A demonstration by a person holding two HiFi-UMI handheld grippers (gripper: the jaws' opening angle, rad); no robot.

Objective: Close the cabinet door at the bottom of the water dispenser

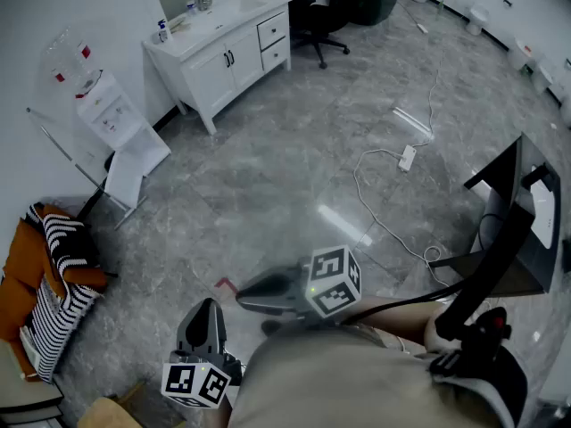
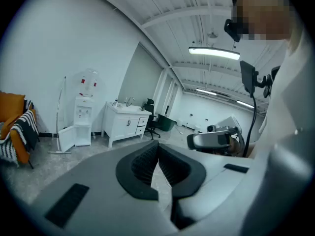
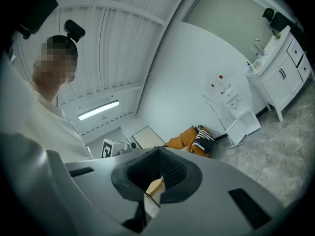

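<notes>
Floor (image 1: 294, 168): grey marble tiles were seen over the whole room. A wide bare stretch was left between the grippers and the water dispenser.
Wall (image 1: 53, 25): a white wall was seen along the left edge of the head view.
Sink cabinet (image 1: 227, 47): it was placed against the same wall, further away than the dispenser and apart from it.
Armchair (image 1: 36, 275): an orange seat with a striped blanket (image 1: 58, 275) was placed on the near side of the dispenser.
Water dispenser (image 1: 111, 114): it was stood upright with its long axis vertical. Its back was set to the wall and its front was turned to the open floor.
Cabinet door (image 1: 125, 178): it was found at the bottom of the dispenser, swung out from the front on the armchair side, with the compartment left open. Its free edge was pointed into the room.
Thin metal stand (image 2: 61, 112): it was seen just beside the open door.
Cable (image 1: 375, 194): it was laid on the floor at the right, well apart from the door.
Right gripper (image 1: 243, 292): it was held level and pointed to the left. The jaws were brought together with nothing between them.
Left gripper (image 1: 207, 308): it was tilted a little downward and aimed toward the dispenser. The jaws were pressed together with nothing between them.
</notes>
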